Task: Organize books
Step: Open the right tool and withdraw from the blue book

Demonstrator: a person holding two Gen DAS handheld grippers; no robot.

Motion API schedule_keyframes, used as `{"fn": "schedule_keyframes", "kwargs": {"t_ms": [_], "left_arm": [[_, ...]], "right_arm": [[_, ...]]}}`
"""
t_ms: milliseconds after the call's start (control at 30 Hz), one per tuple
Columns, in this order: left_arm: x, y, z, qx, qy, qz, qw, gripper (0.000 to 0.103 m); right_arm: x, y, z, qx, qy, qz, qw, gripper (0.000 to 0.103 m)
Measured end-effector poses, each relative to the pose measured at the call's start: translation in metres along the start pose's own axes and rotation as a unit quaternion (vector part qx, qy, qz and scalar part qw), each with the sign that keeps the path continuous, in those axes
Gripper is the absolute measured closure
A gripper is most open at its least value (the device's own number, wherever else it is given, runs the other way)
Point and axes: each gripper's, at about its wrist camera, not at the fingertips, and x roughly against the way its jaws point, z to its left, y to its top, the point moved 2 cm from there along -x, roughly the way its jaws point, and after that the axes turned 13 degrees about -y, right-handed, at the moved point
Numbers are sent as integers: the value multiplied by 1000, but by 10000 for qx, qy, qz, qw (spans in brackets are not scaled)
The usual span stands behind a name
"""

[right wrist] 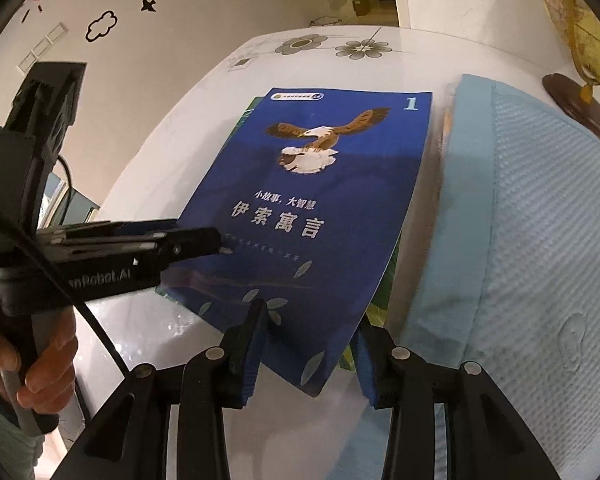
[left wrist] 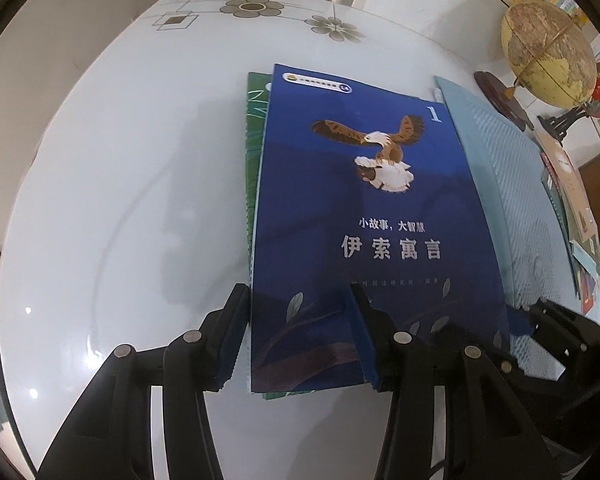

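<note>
A blue book with an eagle on its cover (left wrist: 364,208) (right wrist: 316,216) lies flat on a green book (left wrist: 255,128) (right wrist: 249,111) on the white table (left wrist: 120,184). My left gripper (left wrist: 296,296) stands open astride the blue book's near left edge, one finger beside the stack and the other over the cover. In the right wrist view the left gripper (right wrist: 198,234) reaches in from the left. My right gripper (right wrist: 312,316) is open around the book's near right corner, pads apart from it. The right gripper (left wrist: 540,314) also shows at the book's right edge.
A light blue textured cloth (left wrist: 500,184) (right wrist: 532,240) lies against the books' right side. Behind it stands a globe (left wrist: 548,56) on a dark base (right wrist: 580,112). More books (left wrist: 576,208) lie at the far right. A hand (right wrist: 44,364) holds the left gripper's handle.
</note>
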Motion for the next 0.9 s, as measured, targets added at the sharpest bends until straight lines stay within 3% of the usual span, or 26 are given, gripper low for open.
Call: {"fn": "schedule_keyframes", "kwargs": {"t_ms": [167, 267, 433, 600, 900], "left_arm": [[4, -6, 2, 295, -138, -68, 9994, 58], [6, -7, 3, 405, -182, -126, 9989, 58], [4, -5, 2, 443, -146, -194, 9987, 58], [0, 0, 3, 269, -65, -156, 9995, 58], [-1, 5, 3, -23, 19, -40, 10000, 58]], "right_arm": [[10, 13, -6, 247, -265, -213, 9991, 63], [1, 18, -15, 397, -438, -53, 9982, 61], [-6, 27, -26, 233, -207, 75, 9995, 60], [-8, 21, -16, 413, -182, 172, 9988, 54], [0, -3, 0, 379, -288, 173, 9987, 53]]}}
